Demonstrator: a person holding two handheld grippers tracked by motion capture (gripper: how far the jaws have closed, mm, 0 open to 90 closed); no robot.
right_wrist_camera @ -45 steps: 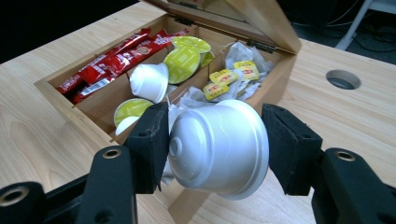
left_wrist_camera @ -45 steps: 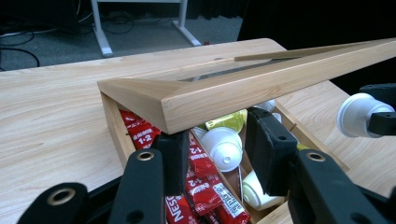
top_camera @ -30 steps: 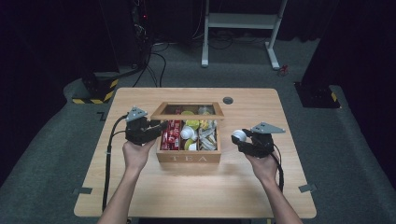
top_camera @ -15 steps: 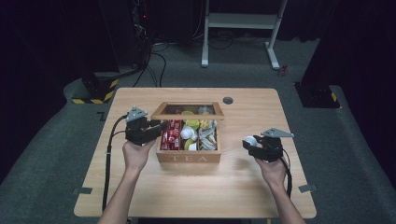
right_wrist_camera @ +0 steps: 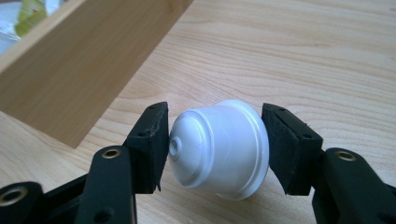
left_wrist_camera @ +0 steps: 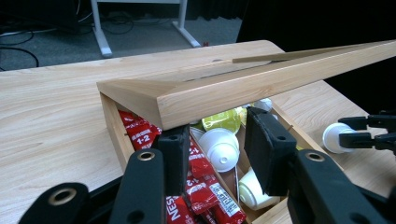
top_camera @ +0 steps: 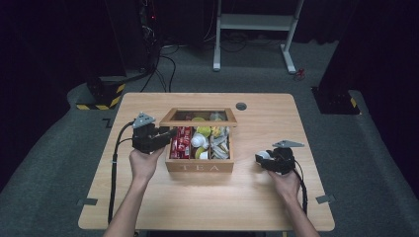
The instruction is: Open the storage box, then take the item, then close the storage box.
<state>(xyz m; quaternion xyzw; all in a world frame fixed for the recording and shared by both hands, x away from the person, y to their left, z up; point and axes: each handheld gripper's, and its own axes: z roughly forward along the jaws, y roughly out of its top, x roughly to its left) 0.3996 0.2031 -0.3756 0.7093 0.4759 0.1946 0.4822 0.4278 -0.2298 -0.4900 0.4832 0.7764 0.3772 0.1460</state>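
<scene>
Beside tea box (top_camera: 200,167), right gripper (right_wrist_camera: 215,149) clamps white capsule (right_wrist_camera: 219,149)

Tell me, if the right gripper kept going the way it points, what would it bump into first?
Probably the wooden tea box: the right gripper, holding a white capsule, points toward its side wall. Depth is hard to judge.

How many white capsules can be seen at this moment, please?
3: one between the right gripper jaws, the held capsule, beside the tea box; two in the box, an upper capsule and a lower capsule. More may be hidden.
</scene>
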